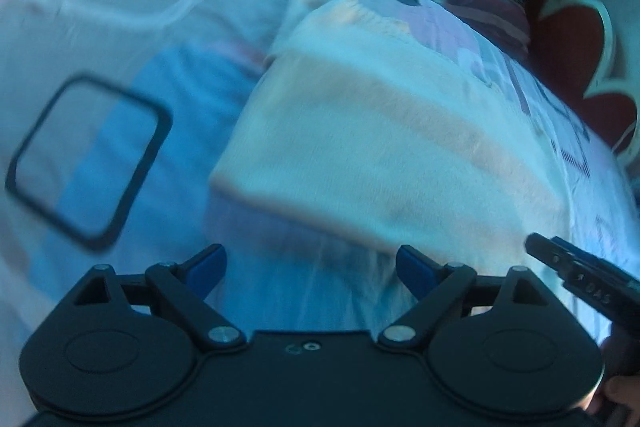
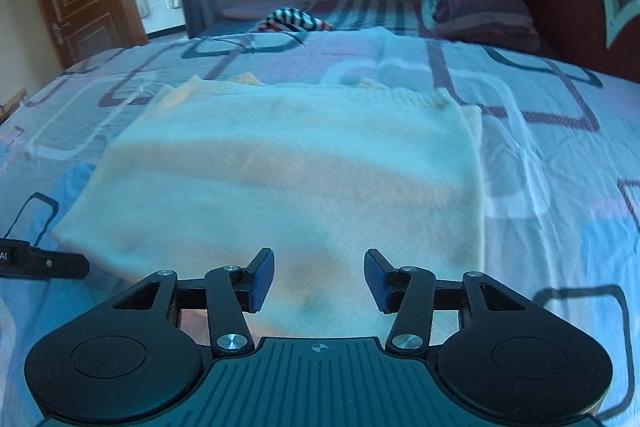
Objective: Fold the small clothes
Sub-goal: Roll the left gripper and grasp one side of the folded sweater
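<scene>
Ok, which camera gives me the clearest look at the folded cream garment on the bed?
The right wrist view: the cream garment lies sharp and nearly whole, with its ribbed far edge and both side edges visible. The left wrist view shows the same garment motion-blurred and at a slant, its near edge just beyond that gripper's fingers.

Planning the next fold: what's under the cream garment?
The cream garment lies folded on the patterned bedsheet; cream edges peek out behind. Anything beneath it is covered.
</scene>
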`<action>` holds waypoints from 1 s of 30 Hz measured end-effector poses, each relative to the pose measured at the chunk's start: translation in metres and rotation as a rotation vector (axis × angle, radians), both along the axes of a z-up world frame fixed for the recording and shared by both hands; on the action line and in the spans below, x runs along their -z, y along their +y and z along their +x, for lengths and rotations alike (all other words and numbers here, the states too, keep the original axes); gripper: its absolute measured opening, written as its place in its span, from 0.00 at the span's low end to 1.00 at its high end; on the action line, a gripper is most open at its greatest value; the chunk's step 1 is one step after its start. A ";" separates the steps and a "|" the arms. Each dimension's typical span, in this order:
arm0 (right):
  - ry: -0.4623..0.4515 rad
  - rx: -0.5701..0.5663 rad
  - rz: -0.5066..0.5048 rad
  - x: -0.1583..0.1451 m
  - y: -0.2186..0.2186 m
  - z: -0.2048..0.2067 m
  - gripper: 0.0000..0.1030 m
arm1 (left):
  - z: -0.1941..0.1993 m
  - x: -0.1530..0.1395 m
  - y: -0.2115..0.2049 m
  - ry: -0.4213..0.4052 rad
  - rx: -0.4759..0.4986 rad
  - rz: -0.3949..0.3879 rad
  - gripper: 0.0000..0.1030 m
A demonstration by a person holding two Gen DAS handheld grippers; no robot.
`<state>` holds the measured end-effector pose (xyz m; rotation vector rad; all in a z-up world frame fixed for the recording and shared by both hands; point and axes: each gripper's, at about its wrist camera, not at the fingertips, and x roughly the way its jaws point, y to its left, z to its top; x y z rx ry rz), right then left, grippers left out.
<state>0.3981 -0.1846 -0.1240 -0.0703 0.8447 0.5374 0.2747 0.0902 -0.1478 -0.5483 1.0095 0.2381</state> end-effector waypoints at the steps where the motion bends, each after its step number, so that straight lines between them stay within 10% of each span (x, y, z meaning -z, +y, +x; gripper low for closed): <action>1: -0.006 -0.011 0.006 0.000 0.003 -0.001 0.48 | -0.004 0.002 0.002 -0.002 -0.023 -0.036 0.87; 7: -0.013 -0.045 0.030 -0.001 0.017 -0.001 0.49 | -0.011 0.018 0.014 -0.099 -0.151 -0.273 0.87; 22: -0.082 0.032 0.004 -0.014 0.050 0.045 0.49 | 0.035 0.053 0.046 -0.378 -0.299 -0.553 0.85; 30: -0.056 0.059 -0.053 0.015 0.076 0.061 0.49 | 0.050 0.073 0.056 -0.382 -0.304 -0.573 0.23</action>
